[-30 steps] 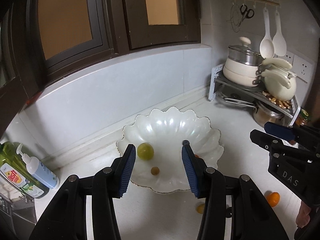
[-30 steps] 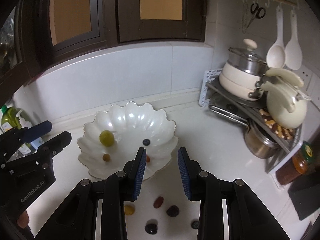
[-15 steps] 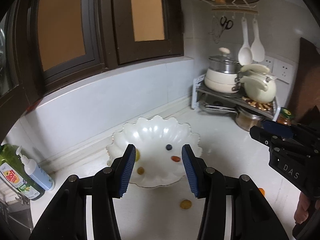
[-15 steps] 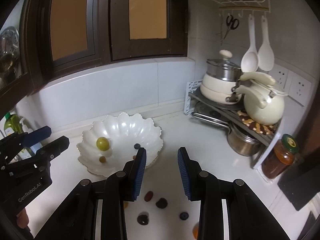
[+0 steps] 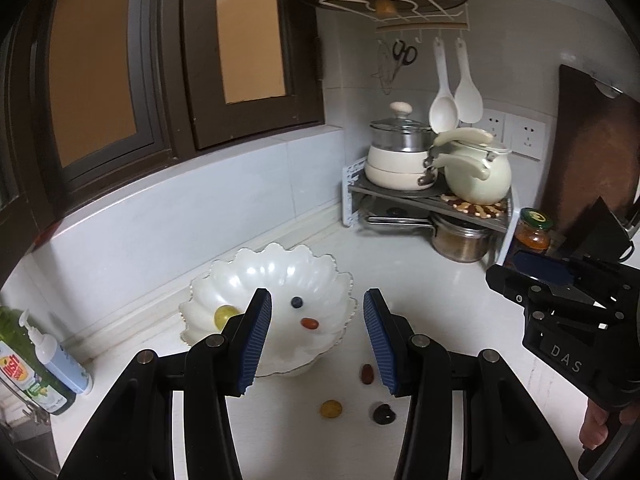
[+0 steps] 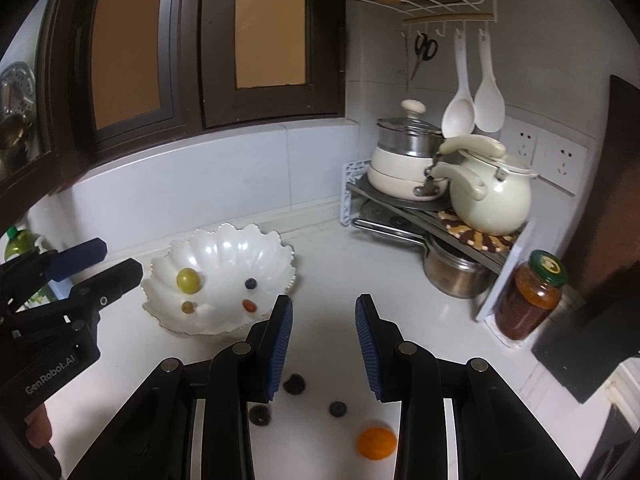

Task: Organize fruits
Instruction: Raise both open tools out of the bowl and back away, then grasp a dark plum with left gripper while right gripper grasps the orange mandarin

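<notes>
While both grippers' jaws gape empty, left gripper (image 5: pixel 317 336) hides bowl (image 5: pixel 256 272) front, orange (image 6: pixel 376 443) blurred.

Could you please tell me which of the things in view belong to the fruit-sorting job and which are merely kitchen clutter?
Part of the job:
white scalloped bowl
green grape and blueberry in it
orange fruit on the counter
loose dark berry
yellow fruit

Just lying about:
cream kettle
jar
steel pot
soap bottles
hanging spoons
</notes>
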The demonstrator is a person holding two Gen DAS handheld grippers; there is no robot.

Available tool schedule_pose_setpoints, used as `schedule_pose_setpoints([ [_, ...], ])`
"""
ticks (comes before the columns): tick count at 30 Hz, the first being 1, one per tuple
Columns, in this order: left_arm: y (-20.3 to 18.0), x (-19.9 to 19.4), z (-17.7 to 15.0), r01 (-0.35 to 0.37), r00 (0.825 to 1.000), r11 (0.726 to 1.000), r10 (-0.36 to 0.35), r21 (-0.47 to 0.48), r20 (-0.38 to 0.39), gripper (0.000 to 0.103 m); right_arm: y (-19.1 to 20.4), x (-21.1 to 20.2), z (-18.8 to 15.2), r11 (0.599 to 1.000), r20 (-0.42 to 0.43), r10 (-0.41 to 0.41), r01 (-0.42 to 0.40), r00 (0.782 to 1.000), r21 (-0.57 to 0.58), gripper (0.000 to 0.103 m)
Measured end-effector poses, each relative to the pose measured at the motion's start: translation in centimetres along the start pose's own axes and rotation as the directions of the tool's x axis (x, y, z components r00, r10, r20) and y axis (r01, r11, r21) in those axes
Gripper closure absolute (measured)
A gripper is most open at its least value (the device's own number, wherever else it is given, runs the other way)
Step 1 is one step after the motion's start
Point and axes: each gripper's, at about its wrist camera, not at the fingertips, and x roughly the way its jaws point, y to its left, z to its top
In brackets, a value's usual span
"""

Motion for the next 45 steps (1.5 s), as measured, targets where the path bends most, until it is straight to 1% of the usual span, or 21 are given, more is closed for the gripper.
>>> schedule_pose_setpoints([
  [7, -2.0, 0.1, -0.4, 0.033, 0.999, 0.999, -0.033, 0.008, -0.016, 0.055, -1.8, -0.8, -1.0, 0.999, -0.004, -0.015, 0.015, 1.0, 0.032, 0.069],
  [9, -2.6, 0.2, -0.6, 0.04, 0.999, 0.999, -0.04, 0.016, -0.02, 0.049, -2.2, -0.9, -1.4, 0.999, -0.004, -0.019, 0.019, 1.0, 0.036, 0.069],
  [12, -3.2, 0.2, -0.9, 0.044, 0.999, 0.999, -0.043, 0.018, -0.024, 0.048, -2.6, -1.0, -1.9, 0.999, -0.009, -0.022, 0.023, 1.0, 0.043, 0.069],
  [14, -3.5, 0.3, -1.2, 0.041, 0.999, 0.999, -0.04, 0.022, -0.028, 0.045, -2.9, -0.9, -2.5, 0.998, -0.021, -0.022, 0.024, 1.0, 0.052, 0.058],
  [15, -3.8, 0.4, -1.4, 0.046, 0.999, 0.999, -0.045, 0.027, -0.03, 0.043, -3.0, -0.8, -2.6, 0.998, -0.023, -0.024, 0.025, 0.999, 0.054, 0.057],
  [18, -4.1, 0.7, -1.9, 0.06, 0.997, 0.998, -0.059, 0.024, -0.039, 0.043, -3.2, -0.4, -3.6, 0.998, -0.047, -0.03, 0.033, 0.998, 0.054, 0.057],
  [21, -4.4, 1.0, -2.6, 0.078, 0.996, 0.997, -0.077, 0.017, -0.052, 0.043, -3.5, 0.0, -4.4, 0.998, -0.071, -0.019, 0.023, 0.997, 0.066, 0.057],
  [24, -4.6, 1.3, -3.2, 0.088, 0.994, 0.996, -0.088, 0.01, -0.061, 0.043, -3.6, 0.2, -5.2, 0.997, -0.081, -0.026, 0.031, 0.996, 0.071, 0.057],
  [28, -4.8, 1.6, -4.0, 0.08, 0.995, 0.997, -0.08, -0.003, -0.066, 0.043, -3.6, 0.5, -6.3, 0.996, -0.091, -0.049, 0.055, 0.995, 0.064, 0.057],
  [30, -4.8, 1.7, -4.6, 0.087, 0.994, 0.996, -0.087, -0.013, -0.072, 0.043, -3.6, 0.5, -6.8, 0.996, -0.095, -0.053, 0.06, 0.994, 0.064, 0.057],
  [31, -4.8, 1.7, -4.8, 0.088, 0.993, 0.996, -0.089, -0.018, -0.074, 0.043, -3.7, 0.6, -7.1, 0.996, -0.096, -0.055, 0.062, 0.994, 0.066, 0.055],
  [32, -4.8, 1.8, -5.1, 0.087, 0.993, 0.996, -0.088, -0.024, -0.08, 0.043, -3.7, 0.6, -7.3, 0.996, -0.098, -0.059, 0.065, 0.993, 0.065, 0.051],
  [34, -5.0, 2.0, -5.5, 0.08, 0.993, 0.997, -0.081, -0.024, -0.086, 0.043, -3.7, 0.5, -7.9, 0.995, -0.095, -0.069, 0.076, 0.993, 0.066, 0.049],
  [45, -6.0, 2.9, -7.8, 0.042, 0.994, 0.999, -0.043, -0.012, -0.102, 0.043, -3.6, 1.1, -10.3, 0.994, -0.105, -0.083, 0.089, 0.991, 0.06, 0.049],
])
